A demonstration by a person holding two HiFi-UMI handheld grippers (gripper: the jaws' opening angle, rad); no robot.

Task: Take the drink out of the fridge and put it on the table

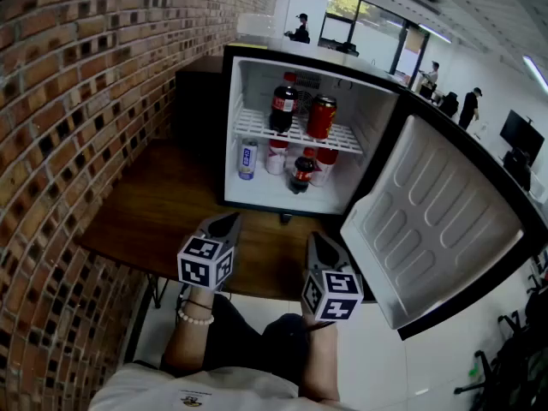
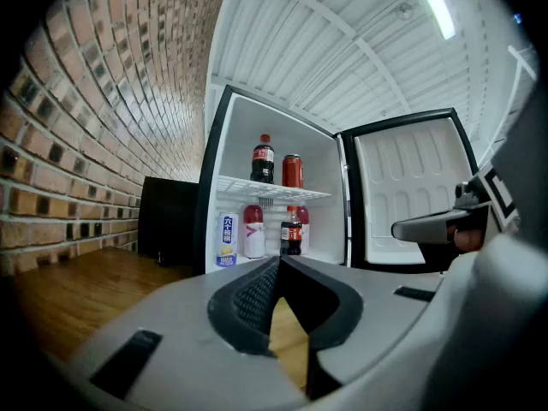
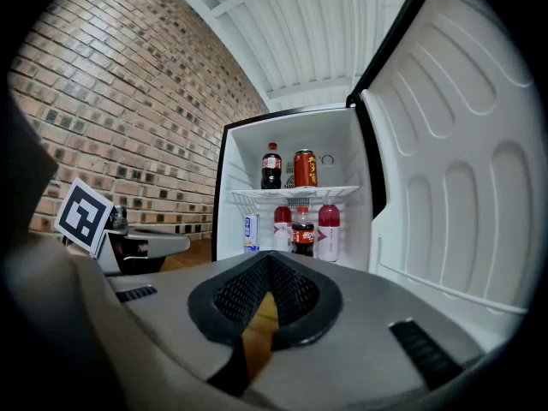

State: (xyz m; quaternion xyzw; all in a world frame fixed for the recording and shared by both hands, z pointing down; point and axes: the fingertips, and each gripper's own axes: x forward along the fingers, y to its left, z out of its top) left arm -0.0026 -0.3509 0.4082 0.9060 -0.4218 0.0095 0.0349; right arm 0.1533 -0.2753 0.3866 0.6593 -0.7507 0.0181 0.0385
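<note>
The small fridge (image 1: 257,197) stands open on the wooden table (image 1: 158,208). On its wire shelf are a dark cola bottle (image 1: 282,103) and a red can (image 1: 322,116). Below stand a blue-and-white can (image 1: 247,158), pink bottles (image 1: 276,156) and a small cola bottle (image 1: 301,171). My left gripper (image 1: 228,221) and right gripper (image 1: 318,240) hover side by side over the table's front edge, short of the fridge. Both are shut and hold nothing. The left gripper view shows the shut tips (image 2: 278,260) aimed at the drinks (image 2: 291,232). The right gripper view shows the same (image 3: 268,258).
The fridge door (image 1: 437,229) hangs wide open to the right, past the table's edge. A brick wall (image 1: 68,101) runs along the left. A black box (image 1: 199,101) sits left of the fridge. People stand far behind.
</note>
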